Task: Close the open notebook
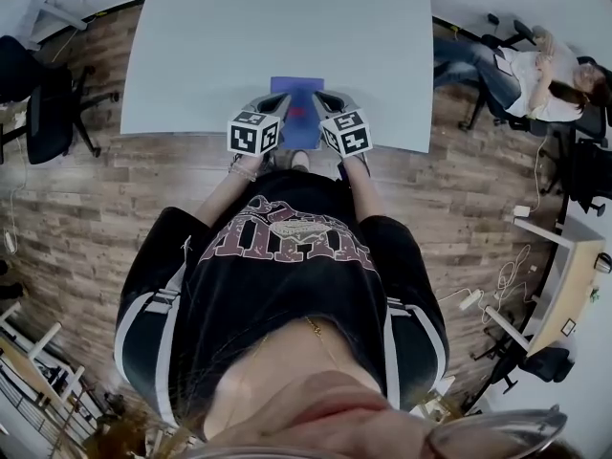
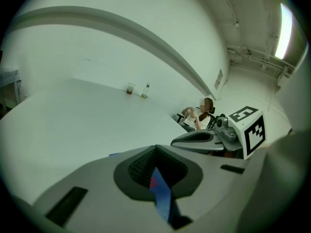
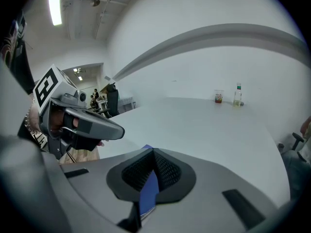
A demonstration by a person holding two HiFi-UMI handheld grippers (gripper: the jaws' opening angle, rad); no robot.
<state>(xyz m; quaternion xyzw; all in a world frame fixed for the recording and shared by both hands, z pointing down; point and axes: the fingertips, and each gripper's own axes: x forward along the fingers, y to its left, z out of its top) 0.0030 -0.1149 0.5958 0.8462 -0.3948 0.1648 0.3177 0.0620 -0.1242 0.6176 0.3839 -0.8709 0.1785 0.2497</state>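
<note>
Notebook (image 1: 298, 113): lies flat at the near edge of the desk (image 1: 277, 36), blue cover up (a red mark on it). Left claw (image 1: 278, 98): jaws pressed together, holding nothing, over the notebook's left side. Right claw (image 1: 324, 98): jaws likewise together, empty, over its right side. The blue cover shows through the slit behind each closed pair of jaws.

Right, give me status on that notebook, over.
Both shut on the notebook: left tongs, right tongs. It's at the table near edge, pinched from both sides. Far-off cup and bottle, nothing blocking.
</note>
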